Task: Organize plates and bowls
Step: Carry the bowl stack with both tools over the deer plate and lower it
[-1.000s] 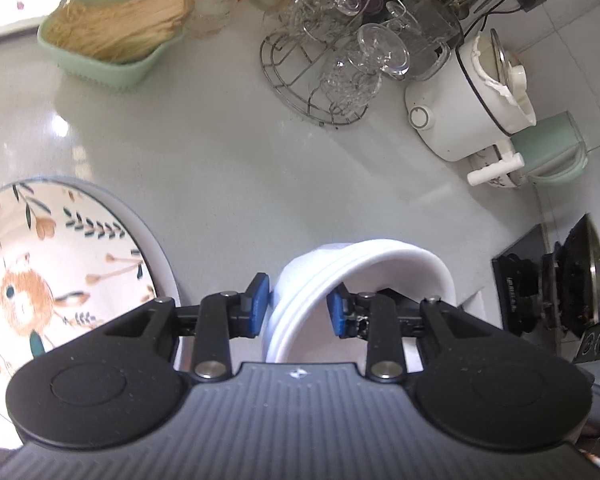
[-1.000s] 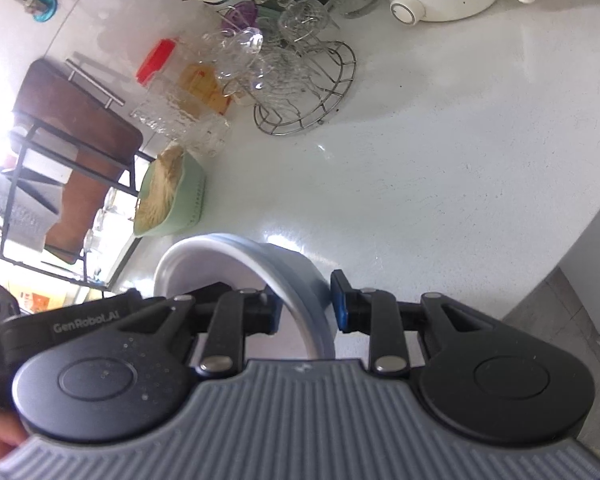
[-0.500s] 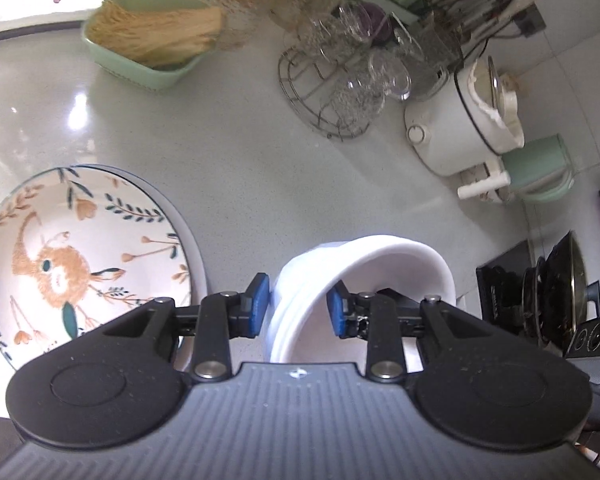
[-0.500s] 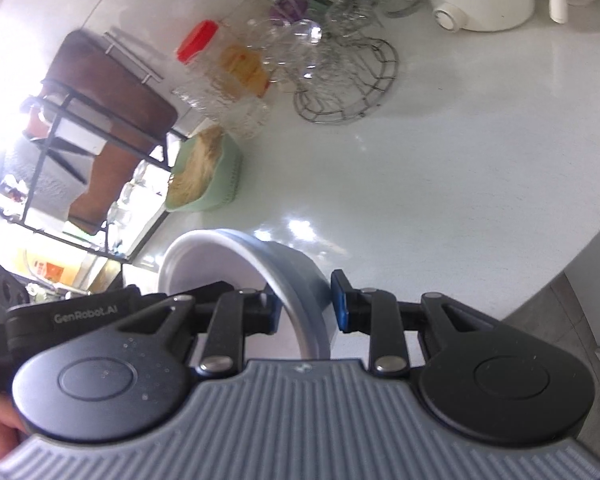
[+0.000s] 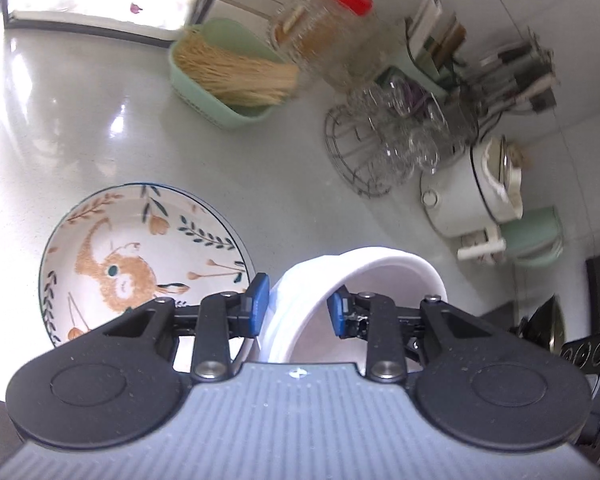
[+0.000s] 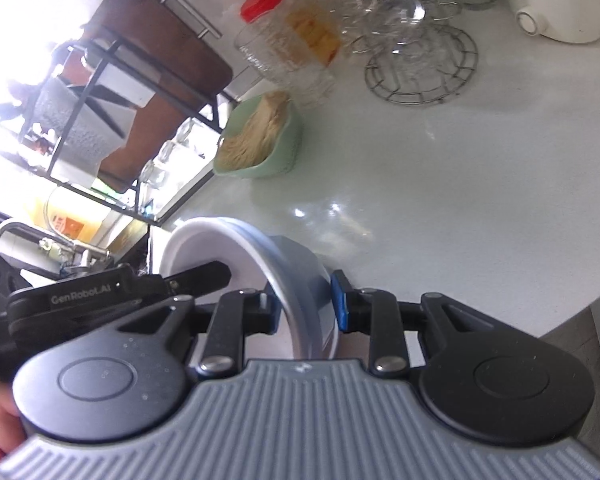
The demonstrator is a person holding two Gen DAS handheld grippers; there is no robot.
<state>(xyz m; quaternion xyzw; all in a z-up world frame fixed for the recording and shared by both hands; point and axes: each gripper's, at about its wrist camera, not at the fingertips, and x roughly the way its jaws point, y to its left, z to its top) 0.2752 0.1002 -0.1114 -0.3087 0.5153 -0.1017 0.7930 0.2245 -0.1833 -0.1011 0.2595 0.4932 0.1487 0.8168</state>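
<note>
Centrally, the left gripper has its blue-padded fingers clamped across the wall of a smooth white ceramic bowl — one pad outside the rim, the other inside the hollow. This bowl is tilted on edge, its opening turned to the right of the view, held above the countertop. The right gripper likewise pinches a rim: its blue pads straddle the wall of a glossy white bowl with a grey-blue outer surface, also tipped on its side, opening to the left, raised over the counter edge. The black body of the left tool shows inside this view, reaching into that bowl's hollow.

Left of the white bowl, a round shallow plate painted with an orange animal and leaf sprigs lies flat on the pale speckled glossy countertop. Farther back stand a mint-green plastic basket of dry straw-coloured noodles, a ribbed clear jar with a red lid, a round wire rack bearing clear glass cups, a white rounded rice cooker and a pale green kettle.
</note>
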